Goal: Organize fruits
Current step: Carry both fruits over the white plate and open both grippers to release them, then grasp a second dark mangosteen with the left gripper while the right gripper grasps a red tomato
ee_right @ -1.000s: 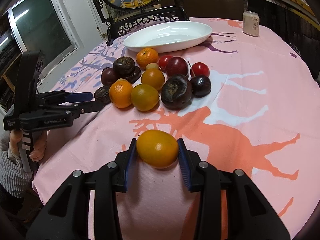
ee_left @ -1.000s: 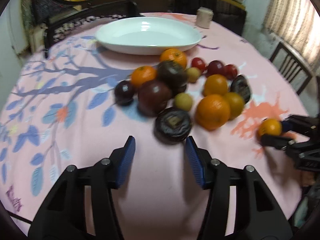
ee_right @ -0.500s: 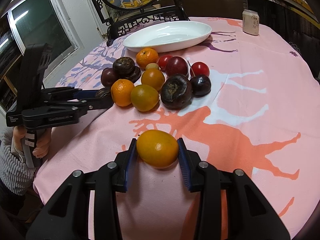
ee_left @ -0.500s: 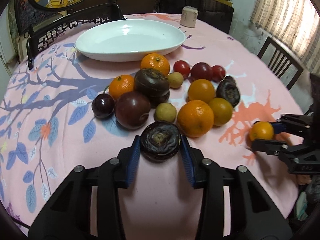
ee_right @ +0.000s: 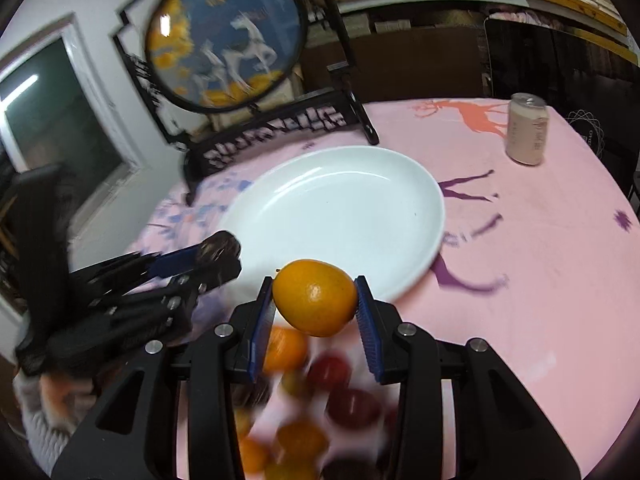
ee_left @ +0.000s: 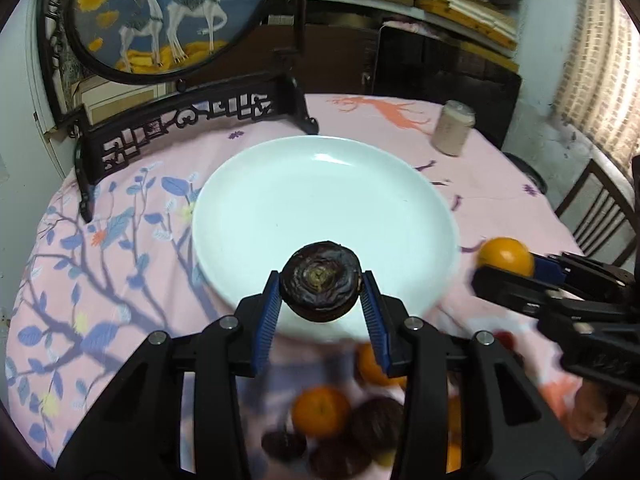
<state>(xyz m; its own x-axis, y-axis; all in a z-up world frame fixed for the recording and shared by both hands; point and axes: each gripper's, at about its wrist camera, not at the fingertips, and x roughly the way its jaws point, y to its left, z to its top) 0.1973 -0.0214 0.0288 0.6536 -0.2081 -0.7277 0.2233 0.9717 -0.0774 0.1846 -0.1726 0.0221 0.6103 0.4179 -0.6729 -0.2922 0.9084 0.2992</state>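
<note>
My left gripper [ee_left: 320, 292] is shut on a dark brown round fruit [ee_left: 320, 286] and holds it in the air over the near rim of the white plate [ee_left: 304, 200]. My right gripper [ee_right: 316, 300] is shut on an orange fruit [ee_right: 315, 297] and holds it above the plate's near edge [ee_right: 340, 216]. Each gripper shows in the other's view: the right one with its orange [ee_left: 506, 257], the left one with its dark fruit [ee_right: 220, 245]. The plate has nothing in it. The remaining fruits lie blurred below the grippers [ee_left: 322, 410] [ee_right: 352, 404].
A pale can [ee_right: 527, 129] stands on the pink tablecloth [ee_right: 540, 260] beyond the plate to the right. A dark carved stand with a round deer picture [ee_left: 168, 12] stands at the table's far edge. A chair [ee_left: 600, 216] is at the right.
The left gripper closed on the dark fruit and lifted it. Both grippers carried their fruits up and forward from the near table to the plate's near edge.
</note>
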